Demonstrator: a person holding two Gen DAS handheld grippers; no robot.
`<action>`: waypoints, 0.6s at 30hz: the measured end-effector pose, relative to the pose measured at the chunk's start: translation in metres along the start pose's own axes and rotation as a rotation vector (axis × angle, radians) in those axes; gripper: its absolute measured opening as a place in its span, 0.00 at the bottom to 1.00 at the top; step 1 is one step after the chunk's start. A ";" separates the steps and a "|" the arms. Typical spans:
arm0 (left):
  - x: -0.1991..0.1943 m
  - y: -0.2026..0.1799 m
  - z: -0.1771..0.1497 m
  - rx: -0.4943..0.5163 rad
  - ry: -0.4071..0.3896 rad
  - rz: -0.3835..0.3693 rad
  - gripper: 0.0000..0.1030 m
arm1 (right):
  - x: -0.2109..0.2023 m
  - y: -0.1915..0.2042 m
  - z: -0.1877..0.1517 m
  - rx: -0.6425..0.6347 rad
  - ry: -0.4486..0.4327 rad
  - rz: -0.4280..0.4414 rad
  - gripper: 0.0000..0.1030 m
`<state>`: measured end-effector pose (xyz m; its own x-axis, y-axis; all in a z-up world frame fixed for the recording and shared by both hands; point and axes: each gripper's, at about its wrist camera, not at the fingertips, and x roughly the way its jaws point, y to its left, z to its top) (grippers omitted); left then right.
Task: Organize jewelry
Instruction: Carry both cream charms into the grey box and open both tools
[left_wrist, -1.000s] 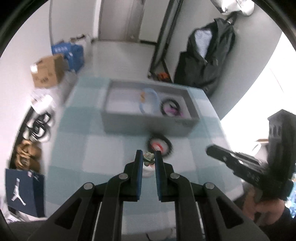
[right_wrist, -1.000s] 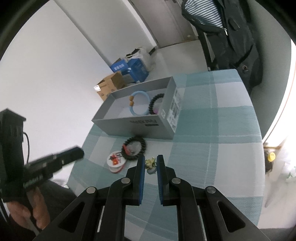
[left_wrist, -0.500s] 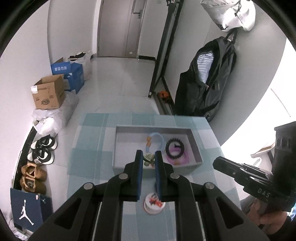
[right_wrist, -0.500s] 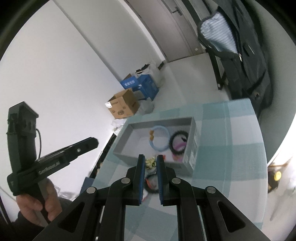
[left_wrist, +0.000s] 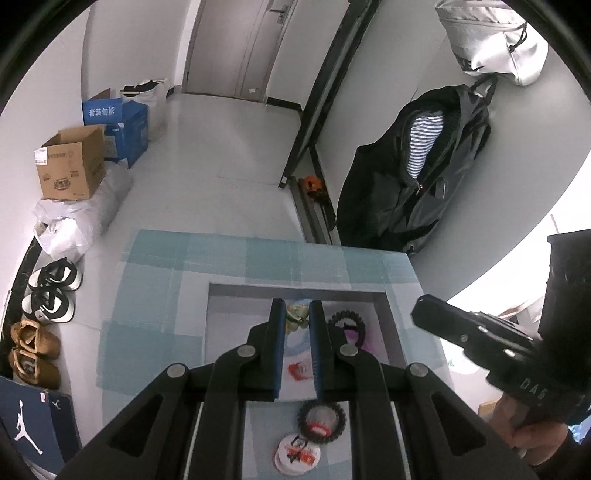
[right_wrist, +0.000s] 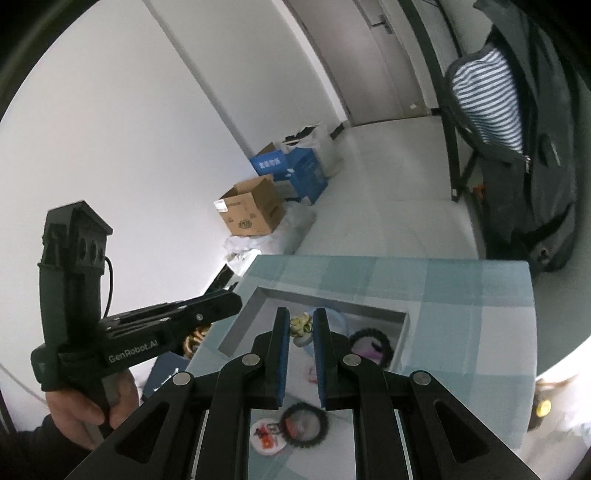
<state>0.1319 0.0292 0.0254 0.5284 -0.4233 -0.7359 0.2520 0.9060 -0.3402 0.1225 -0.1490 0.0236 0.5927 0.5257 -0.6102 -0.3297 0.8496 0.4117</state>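
The left tool (left_wrist: 296, 308), its jaws a narrow gap apart, pinches a pale green floral piece (left_wrist: 296, 316) at the very tips, high over the grey box (left_wrist: 391, 332) at the far side of the checked worktop (left_wrist: 155, 295). To its right, the right tool (right_wrist: 298, 314) clamps a yellow-white floral piece (right_wrist: 302, 325) above the same box. Both pieces look tiny, light, stiff and probably fragile, so a gentle pinch across the body seems wisest.

The left claw (left_wrist: 297, 317) pinches a small flower-shaped jewelry piece (left_wrist: 296, 315) above the grey box (left_wrist: 218, 321) on the checkered desk (left_wrist: 155, 295).
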 end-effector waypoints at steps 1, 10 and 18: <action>0.002 -0.001 0.001 0.000 0.005 -0.010 0.08 | 0.004 0.000 0.000 -0.002 0.005 0.006 0.11; 0.030 0.010 0.005 -0.054 0.080 -0.047 0.08 | 0.034 -0.012 -0.008 0.020 0.048 0.010 0.13; 0.037 -0.002 0.005 -0.012 0.095 -0.087 0.09 | 0.041 -0.016 -0.005 0.027 0.051 0.014 0.14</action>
<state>0.1546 0.0114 0.0021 0.4254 -0.4986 -0.7553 0.2839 0.8659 -0.4118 0.1489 -0.1409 -0.0114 0.5496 0.5393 -0.6381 -0.3174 0.8413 0.4376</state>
